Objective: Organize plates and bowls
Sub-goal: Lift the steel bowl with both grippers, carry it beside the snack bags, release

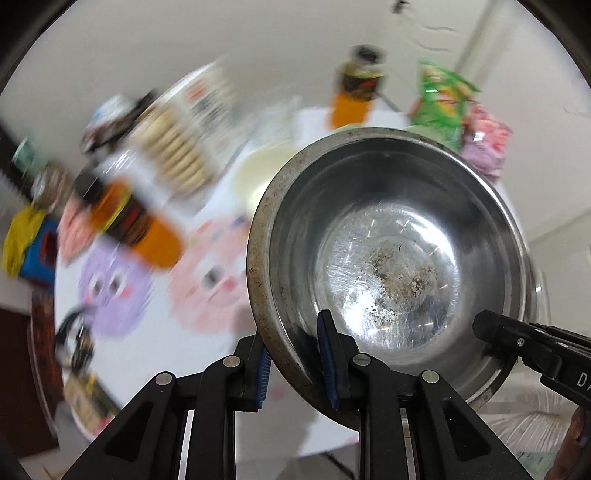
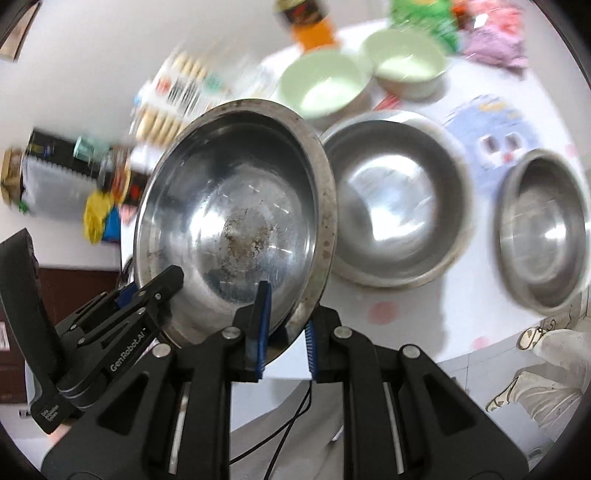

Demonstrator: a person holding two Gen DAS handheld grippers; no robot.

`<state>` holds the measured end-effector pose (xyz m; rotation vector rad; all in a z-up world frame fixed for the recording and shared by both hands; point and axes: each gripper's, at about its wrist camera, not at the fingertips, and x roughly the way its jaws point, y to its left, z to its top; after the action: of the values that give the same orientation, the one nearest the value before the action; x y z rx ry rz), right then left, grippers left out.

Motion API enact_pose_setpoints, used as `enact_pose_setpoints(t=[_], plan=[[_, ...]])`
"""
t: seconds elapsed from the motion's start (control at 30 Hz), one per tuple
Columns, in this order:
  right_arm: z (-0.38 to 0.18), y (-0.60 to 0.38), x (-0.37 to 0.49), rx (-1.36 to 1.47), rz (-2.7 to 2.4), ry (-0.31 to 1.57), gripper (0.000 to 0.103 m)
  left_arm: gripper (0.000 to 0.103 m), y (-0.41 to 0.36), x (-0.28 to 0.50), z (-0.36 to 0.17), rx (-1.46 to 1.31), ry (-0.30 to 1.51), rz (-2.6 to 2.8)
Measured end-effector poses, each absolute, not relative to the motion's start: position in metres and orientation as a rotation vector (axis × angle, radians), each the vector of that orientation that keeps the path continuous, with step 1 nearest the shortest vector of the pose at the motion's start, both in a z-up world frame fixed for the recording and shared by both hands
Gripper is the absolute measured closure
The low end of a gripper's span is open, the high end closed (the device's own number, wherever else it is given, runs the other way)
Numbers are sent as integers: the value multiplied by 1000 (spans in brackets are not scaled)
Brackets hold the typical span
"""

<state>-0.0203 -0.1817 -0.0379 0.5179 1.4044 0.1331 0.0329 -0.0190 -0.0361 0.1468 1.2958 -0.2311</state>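
Both tools, left tool and right tool, pinch my steel bowl by its rim, mouth tilted toward me; "GenRobot.AI" shows.

- Round white table with cartoon-face prints.
- Resting on it: two steel bowls, side by side.
- Behind them, two pale green bowls.
- Along the far edge: orange-capped jar, snack packets, biscuit pack.
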Motion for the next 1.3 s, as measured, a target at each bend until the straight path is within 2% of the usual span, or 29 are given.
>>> enact_pose_setpoints(t=[0.23,0.47,0.7,1.3], plan=[[-21,-313,-7,585,-64,1302,84,80,-172,83,-41,231,1233,-396],[-55,-434,24,653,-176,1316,84,80,-287,136,-86,246,1291,-440],[-103,-482,52,679,-153,1385,84,80,-322,160,-111,230,1341,-397],[-157,-509,49,755,-112,1462,84,79,-331,164,-145,284,1410,-366]])
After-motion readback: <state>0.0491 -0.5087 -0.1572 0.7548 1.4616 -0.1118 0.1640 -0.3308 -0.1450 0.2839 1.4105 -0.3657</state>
